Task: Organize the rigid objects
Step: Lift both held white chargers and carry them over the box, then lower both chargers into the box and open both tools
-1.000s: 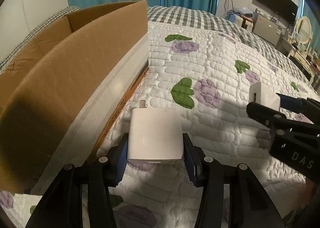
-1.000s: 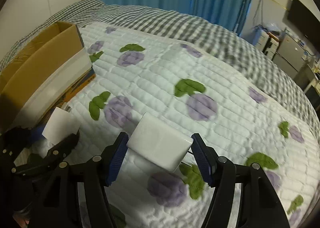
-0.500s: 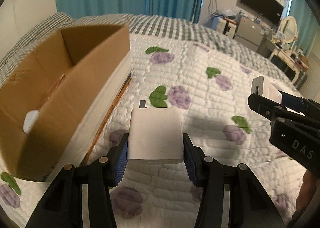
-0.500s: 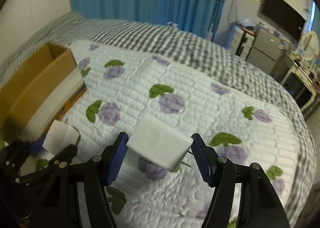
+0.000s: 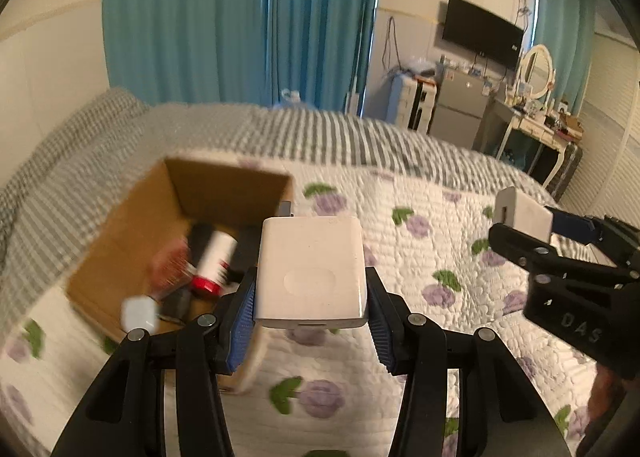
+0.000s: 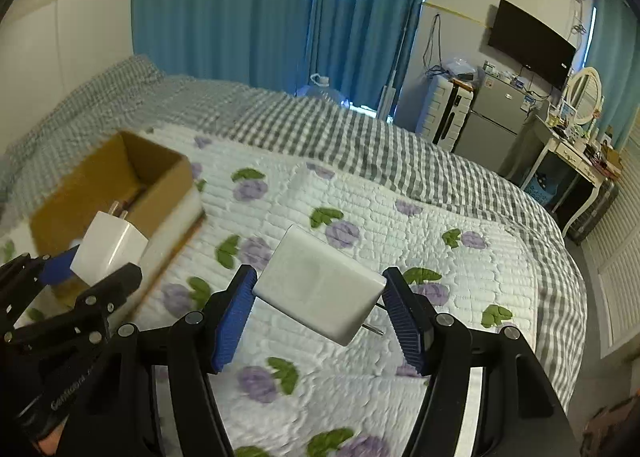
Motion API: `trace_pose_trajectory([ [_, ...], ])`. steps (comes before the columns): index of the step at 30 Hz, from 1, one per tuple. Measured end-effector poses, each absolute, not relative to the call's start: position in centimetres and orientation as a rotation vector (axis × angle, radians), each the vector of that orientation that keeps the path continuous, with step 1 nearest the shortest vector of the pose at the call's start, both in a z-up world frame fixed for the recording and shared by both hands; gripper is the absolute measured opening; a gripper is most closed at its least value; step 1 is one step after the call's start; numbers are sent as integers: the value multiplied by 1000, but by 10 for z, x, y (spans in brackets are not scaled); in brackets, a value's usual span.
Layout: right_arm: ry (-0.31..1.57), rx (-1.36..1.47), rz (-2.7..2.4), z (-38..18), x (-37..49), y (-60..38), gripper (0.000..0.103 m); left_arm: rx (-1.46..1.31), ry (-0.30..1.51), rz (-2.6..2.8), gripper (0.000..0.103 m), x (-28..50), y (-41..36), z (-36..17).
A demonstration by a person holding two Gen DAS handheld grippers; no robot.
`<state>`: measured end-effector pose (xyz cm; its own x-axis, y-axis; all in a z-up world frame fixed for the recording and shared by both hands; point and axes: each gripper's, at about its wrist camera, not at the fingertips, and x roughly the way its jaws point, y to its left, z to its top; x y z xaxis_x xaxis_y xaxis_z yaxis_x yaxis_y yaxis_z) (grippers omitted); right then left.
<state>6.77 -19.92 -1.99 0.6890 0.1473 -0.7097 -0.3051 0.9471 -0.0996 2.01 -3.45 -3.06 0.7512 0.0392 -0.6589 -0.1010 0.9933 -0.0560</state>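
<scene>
Both grippers (image 5: 310, 297) (image 6: 320, 303) clamp chargers (image 5: 310, 263) (image 6: 320, 285) beside cardboard box (image 5: 132, 225).

black claws (image 5: 311, 321), ribbed blue pads (image 6: 234, 317), silver screws, white lettering, perhaps "das"

White quilt (image 6: 400, 225) printed with purple flowers and green leaves; grey-and-white checked blanket (image 6: 360, 137); teal curtains (image 6: 240, 9); brown cardboard box (image 5: 120, 241); white charger (image 5: 310, 269).

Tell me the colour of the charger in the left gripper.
White charger; left wrist view shows it best.
</scene>
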Motion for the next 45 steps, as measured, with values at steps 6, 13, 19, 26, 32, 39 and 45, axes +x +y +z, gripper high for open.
trace_pose_trajectory([
  [6, 680, -259, 267, 46, 36, -166, 64, -82, 644, 29, 50, -1, -1, 15],
  [13, 614, -265, 327, 99, 11, -110, 64, -112, 586, -1, 50, -11, 54, 47],
  [19, 602, -276, 391, 102, 17, -57, 64, -87, 573, 3, 50, -1, 99, 44],
  [26, 634, -258, 421, 78, 51, -14, 64, -55, 596, -11, 50, 25, 123, 21],
  [32, 662, -257, 424, 51, 83, 9, 64, -58, 616, -4, 50, 51, 130, -8],
  [39, 701, -256, 424, 16, 120, 24, 64, -56, 666, -39, 50, 69, 133, -43],
  [45, 765, -259, 434, -21, 140, 34, 64, -45, 727, -74, 50, 79, 126, -67],
])
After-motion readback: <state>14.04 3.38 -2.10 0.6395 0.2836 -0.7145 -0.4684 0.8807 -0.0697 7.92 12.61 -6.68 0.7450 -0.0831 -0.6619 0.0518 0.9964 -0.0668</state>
